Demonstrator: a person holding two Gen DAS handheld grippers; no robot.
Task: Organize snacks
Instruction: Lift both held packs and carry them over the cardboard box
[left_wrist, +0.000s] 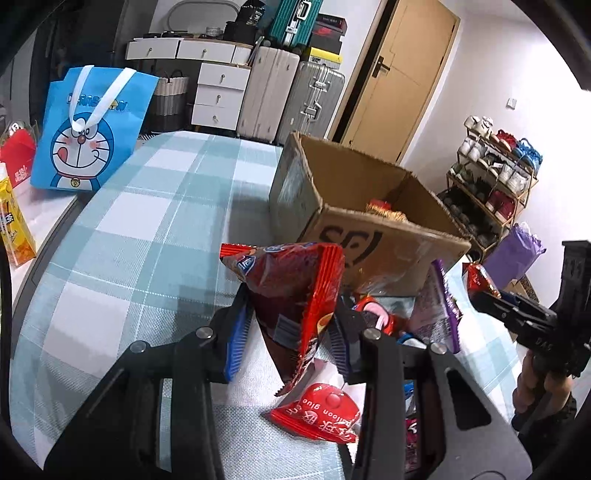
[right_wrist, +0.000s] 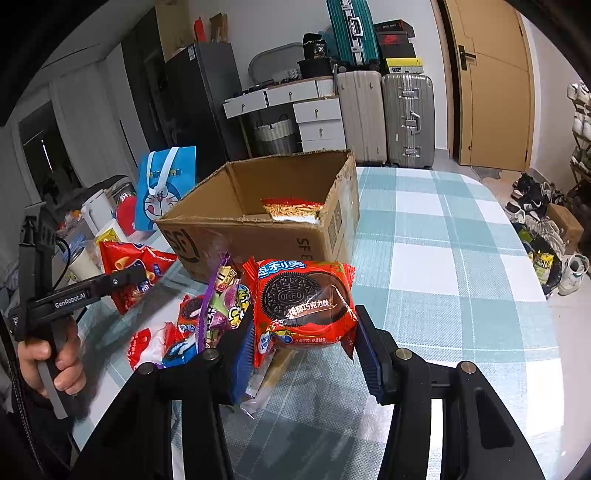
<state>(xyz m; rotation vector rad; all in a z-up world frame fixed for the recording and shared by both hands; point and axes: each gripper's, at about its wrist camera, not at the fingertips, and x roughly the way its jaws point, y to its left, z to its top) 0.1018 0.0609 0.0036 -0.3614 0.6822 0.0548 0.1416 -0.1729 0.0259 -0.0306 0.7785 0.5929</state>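
Note:
My left gripper (left_wrist: 290, 328) is shut on a dark red snack bag (left_wrist: 291, 284), lifted above the checked tablecloth; the right wrist view shows this gripper (right_wrist: 127, 277) at the left with the bag (right_wrist: 129, 269). My right gripper (right_wrist: 304, 343) is shut on a red Oreo packet (right_wrist: 303, 299), just in front of the open cardboard box (right_wrist: 258, 229). The box (left_wrist: 373, 240) holds a noodle packet (right_wrist: 295, 210). On the cloth below lie a red balloon-glue packet (left_wrist: 317, 413), a purple bag (right_wrist: 218, 302) and a small Oreo pack (right_wrist: 190, 308).
A blue cartoon tote bag (left_wrist: 92, 125) stands at the table's far left, with a yellow drink carton (left_wrist: 14, 229) beside it. The checked tablecloth (right_wrist: 443, 258) stretches to the right of the box. Suitcases, drawers and a shoe rack (left_wrist: 491, 177) line the room behind.

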